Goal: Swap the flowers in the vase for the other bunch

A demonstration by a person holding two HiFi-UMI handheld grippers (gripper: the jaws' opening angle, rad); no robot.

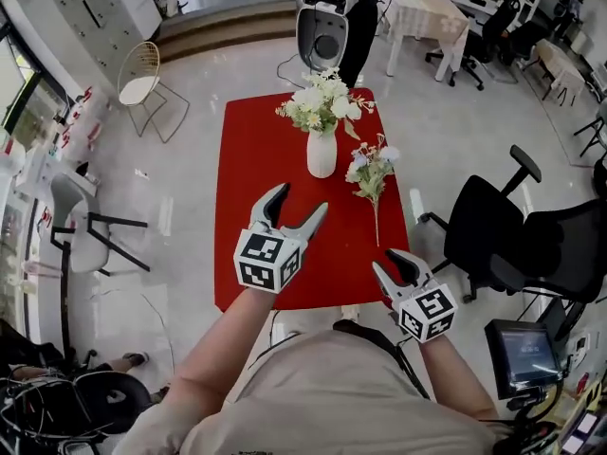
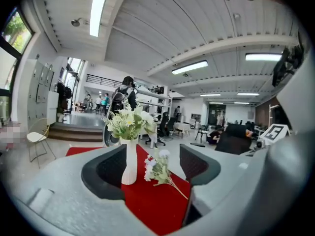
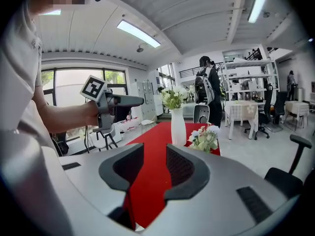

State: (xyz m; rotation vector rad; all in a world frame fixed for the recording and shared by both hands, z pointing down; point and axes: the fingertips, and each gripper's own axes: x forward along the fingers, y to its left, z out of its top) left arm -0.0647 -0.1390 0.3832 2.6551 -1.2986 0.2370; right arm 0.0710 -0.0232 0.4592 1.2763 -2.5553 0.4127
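A white vase stands toward the far end of the red table, holding a bunch of white and green flowers. The other bunch, pale blooms on a long stem, lies flat on the cloth just right of the vase. My left gripper hovers over the near half of the table, open and empty. In the left gripper view, the vase and the loose bunch show well ahead of its jaws. My right gripper is at the table's near right corner, slightly open with nothing in it.
A black office chair stands close to the table's right side. A white chair sits to the left and a wire chair at the far left. A white machine stands beyond the table's far end.
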